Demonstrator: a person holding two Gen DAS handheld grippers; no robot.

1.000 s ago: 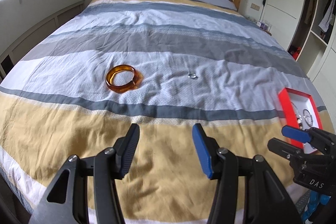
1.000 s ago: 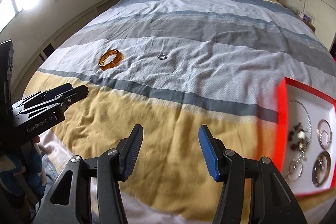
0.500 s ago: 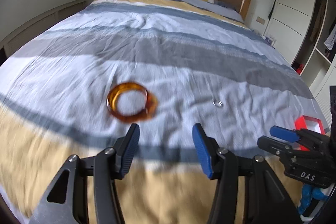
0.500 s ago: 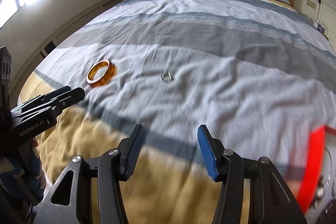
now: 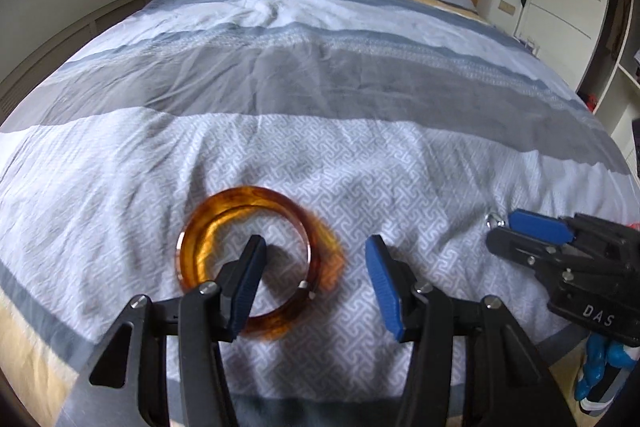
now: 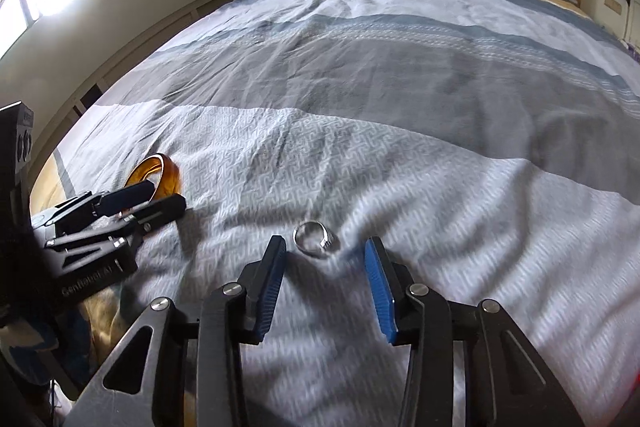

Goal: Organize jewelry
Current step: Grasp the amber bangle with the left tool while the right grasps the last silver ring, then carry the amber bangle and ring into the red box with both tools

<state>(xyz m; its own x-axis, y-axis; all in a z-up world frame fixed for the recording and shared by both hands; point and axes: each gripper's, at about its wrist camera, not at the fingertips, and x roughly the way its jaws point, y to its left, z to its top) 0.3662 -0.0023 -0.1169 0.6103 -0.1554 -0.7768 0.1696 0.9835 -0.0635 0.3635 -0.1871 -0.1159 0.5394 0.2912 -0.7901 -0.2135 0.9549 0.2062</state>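
On the striped bed (image 5: 320,147), an amber bangle (image 5: 244,259) lay flat on the white patterned band of the cover, and a small silver ring (image 6: 314,239) lay apart from it to the right. The left gripper (image 5: 314,283) hung low over the bangle with its fingers spread: the left finger sat inside the hoop and the right one outside, so the bangle's right wall stood between them. The right gripper (image 6: 324,267) had its fingers spread too, with the ring just ahead of the gap, untouched.

The bangle looked stiff, glossy and light, likely resin or glass, so it would probably slip under a hard squeeze; a pinch across its wall seemed the sound hold. The ring looked tiny and hard, sunk a little into soft cloth, and would want a low, careful pinch across its band, or it might skid or get pressed into the folds.

No box or tray was visible in either view.
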